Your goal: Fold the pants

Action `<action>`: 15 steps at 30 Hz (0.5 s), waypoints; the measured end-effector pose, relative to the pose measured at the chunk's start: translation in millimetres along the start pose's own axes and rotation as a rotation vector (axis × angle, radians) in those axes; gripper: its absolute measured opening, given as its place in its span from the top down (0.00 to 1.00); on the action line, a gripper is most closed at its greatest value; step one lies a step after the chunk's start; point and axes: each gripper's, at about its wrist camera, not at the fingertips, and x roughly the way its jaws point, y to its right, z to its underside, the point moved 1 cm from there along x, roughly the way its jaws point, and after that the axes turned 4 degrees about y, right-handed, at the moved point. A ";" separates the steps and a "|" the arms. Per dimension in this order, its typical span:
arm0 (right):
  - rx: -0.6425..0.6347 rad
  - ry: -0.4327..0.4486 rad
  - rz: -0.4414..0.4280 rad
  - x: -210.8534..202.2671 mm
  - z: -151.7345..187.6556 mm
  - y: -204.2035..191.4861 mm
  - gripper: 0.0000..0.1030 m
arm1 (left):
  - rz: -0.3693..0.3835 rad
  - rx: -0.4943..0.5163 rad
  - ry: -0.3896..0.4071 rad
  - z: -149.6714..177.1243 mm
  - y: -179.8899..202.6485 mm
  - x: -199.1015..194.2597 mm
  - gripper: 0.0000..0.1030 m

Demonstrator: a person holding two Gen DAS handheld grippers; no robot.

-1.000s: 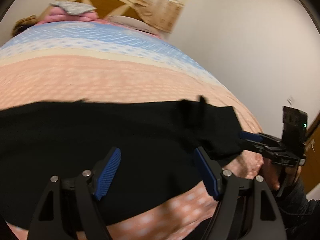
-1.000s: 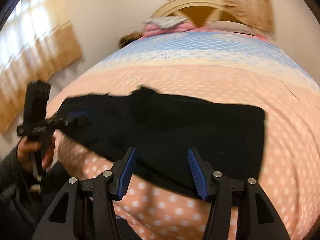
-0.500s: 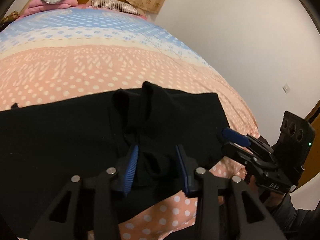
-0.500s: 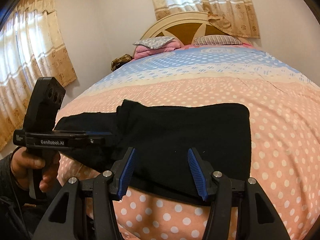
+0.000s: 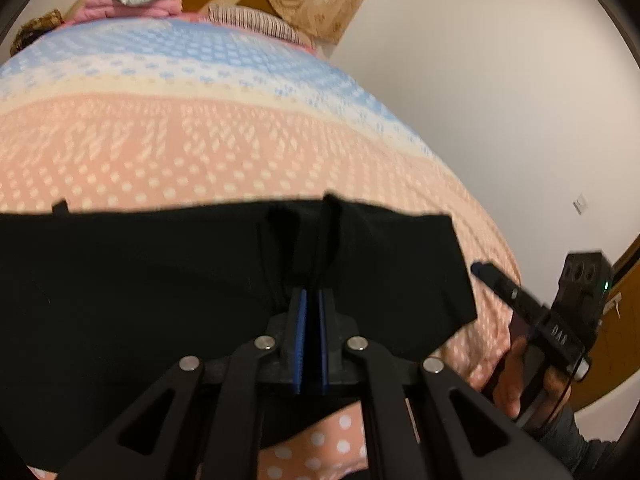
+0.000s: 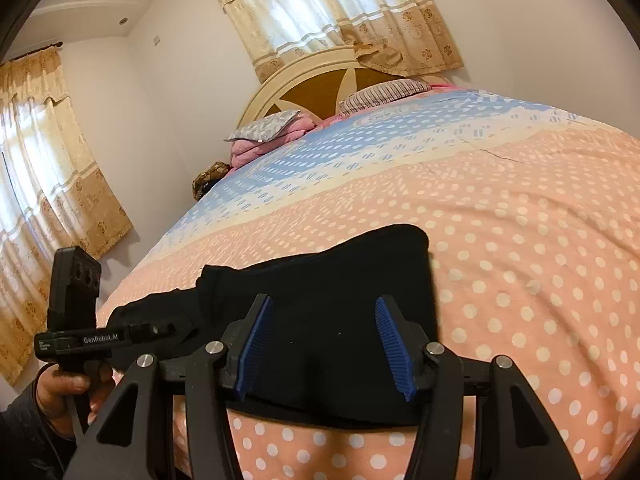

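Two grippers at work over black pants (image 5: pixel 160 300) spread across the near part of a polka-dot bedspread (image 5: pixel 200 152).

Far left in the right wrist view: left gripper (image 6: pixel 176 330), gripped by a hand (image 6: pixel 70 390), reaching sideways into the dark cloth. Closed nearly flat in its own view (image 5: pixel 313 304), blue pads pressed on a raised pinch of fabric near the middle of the garment, with small peaks of cloth standing up beyond the tips.

Centre: pants lying as a broad dark band, matte, no visible sheen, one squared edge toward the right and a bump where layers overlap. Likely soft, light and limp, so prone to sagging and sliding off a shallow pinch; best taken at a hem or corner through every layer, not mid-panel. Detail of seams and waistband lost in the black.

Right: right gripper (image 6: pixel 324 344) spread wide, blue fingers (image 6: pixel 254 344) poised over the near edge of the folded section, holding nothing. Contact with the cloth not clear from this angle.

Beyond, at the head of the bed: pillows (image 6: pixel 384 94) and a rounded headboard (image 6: pixel 320 80), well apart from the garment.
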 end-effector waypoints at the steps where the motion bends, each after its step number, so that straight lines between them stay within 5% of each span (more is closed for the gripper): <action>1: -0.003 0.000 0.001 -0.1 -0.1 -0.4 0.46 | 0.003 0.007 0.001 -1.9 1.2 0.6 0.84; 3: -0.008 0.001 0.001 0.1 0.4 -3.1 0.46 | -0.015 0.040 0.004 -5.2 7.2 3.9 0.70; 5: -0.016 0.001 -0.001 0.3 0.3 -5.1 0.46 | -0.044 0.065 0.013 -7.6 9.7 8.6 0.42; 10: -0.019 -0.002 -0.008 0.7 0.4 -5.4 0.46 | -0.061 0.051 0.023 -11.5 1.9 16.7 0.38; 12: -0.019 -0.002 -0.006 0.6 1.0 -3.8 0.46 | -0.051 0.065 0.019 -12.5 3.6 21.8 0.42; 13: -0.018 -0.002 -0.003 0.7 0.9 -3.4 0.46 | -0.042 0.073 0.013 -13.0 5.8 25.2 0.55; 14: -0.016 -0.002 -0.002 1.0 1.0 -2.9 0.46 | -0.032 0.078 0.000 -12.8 7.9 28.0 0.83; 15: -0.015 -0.005 -0.001 1.4 1.2 -2.0 0.46 | -0.022 0.083 -0.026 -12.4 10.2 32.9 0.93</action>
